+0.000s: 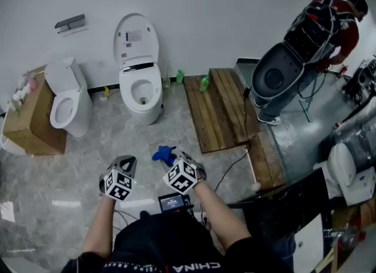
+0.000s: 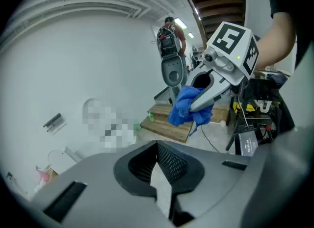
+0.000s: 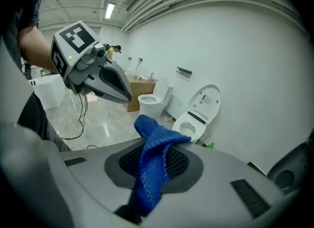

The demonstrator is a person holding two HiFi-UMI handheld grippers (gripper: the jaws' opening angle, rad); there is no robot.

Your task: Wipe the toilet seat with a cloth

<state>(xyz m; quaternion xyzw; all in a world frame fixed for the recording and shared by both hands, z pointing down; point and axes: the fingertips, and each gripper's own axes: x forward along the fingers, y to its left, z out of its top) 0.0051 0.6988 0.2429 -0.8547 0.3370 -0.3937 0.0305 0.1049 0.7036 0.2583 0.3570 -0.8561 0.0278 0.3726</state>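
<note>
Now angled downward, left gripper (image 1: 129,161) sits clenched empty, right gripper (image 1: 182,158) grasps blue cloth (image 1: 164,154).

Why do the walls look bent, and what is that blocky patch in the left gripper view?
Head view: a wide lens bows the wall. Left gripper view: the same bulge with black corners. The blocky patch is a mosaic added afterwards, not something in the room. Right gripper view: the ceiling lamp glares slightly, and the blue cloth near the lens looks sharp.
</note>
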